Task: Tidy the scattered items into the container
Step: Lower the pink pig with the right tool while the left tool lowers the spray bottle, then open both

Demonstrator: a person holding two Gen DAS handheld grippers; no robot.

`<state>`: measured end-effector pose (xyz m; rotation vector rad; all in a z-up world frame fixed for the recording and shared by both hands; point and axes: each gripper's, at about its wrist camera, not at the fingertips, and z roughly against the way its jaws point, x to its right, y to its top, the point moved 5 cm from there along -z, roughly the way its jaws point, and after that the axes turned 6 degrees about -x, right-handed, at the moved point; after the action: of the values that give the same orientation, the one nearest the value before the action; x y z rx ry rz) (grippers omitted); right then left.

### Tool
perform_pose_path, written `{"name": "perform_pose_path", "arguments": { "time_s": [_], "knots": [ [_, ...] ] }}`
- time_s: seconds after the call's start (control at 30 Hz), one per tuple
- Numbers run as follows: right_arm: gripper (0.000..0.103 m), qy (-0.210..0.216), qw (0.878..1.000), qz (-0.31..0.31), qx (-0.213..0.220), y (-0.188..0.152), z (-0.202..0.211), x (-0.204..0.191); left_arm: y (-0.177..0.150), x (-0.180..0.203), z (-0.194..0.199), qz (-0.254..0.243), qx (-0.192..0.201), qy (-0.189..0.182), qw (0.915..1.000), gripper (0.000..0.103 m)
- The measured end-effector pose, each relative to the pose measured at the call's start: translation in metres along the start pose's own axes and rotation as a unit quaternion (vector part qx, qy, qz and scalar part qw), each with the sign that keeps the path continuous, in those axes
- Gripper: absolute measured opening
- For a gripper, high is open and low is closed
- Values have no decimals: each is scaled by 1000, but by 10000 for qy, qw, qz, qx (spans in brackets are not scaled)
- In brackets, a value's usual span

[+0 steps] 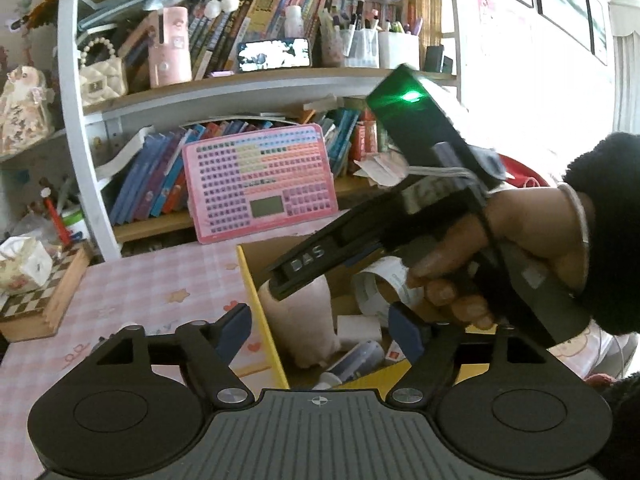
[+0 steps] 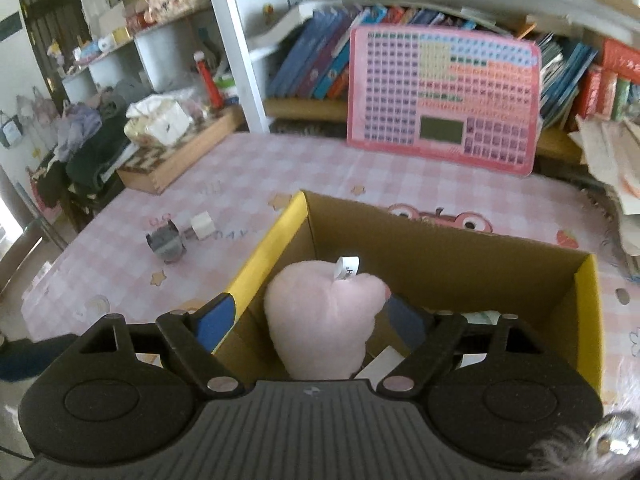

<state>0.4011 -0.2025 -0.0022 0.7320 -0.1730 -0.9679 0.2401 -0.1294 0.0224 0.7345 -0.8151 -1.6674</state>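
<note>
Pink plush [image 2: 324, 320] sits between open right hand-held gripper [image 2: 316, 322] fingers.

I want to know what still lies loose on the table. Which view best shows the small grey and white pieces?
The right wrist view: the grey piece and white cube lie on the pink tablecloth, left of the cardboard box. In the left wrist view they don't show.

You're in a child's room at home: crammed bookshelf [image 1: 256, 76], pink checked desk mat [image 2: 240, 184], pearl-handled purse [image 1: 100, 74].
</note>
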Motion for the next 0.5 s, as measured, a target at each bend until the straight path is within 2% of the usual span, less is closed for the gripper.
{"name": "perform_pose_path", "arguments": {
  "time_s": [0.27,0.5],
  "knots": [
    [83,-160,9994,-142,258,-21,29,-9,-9,-8,13,191,34,22,9998,85],
    [83,-480,9957,-292,732,-41,60,-22,-19,-17,25,351,131,-127,9992,85]
  ]
}}
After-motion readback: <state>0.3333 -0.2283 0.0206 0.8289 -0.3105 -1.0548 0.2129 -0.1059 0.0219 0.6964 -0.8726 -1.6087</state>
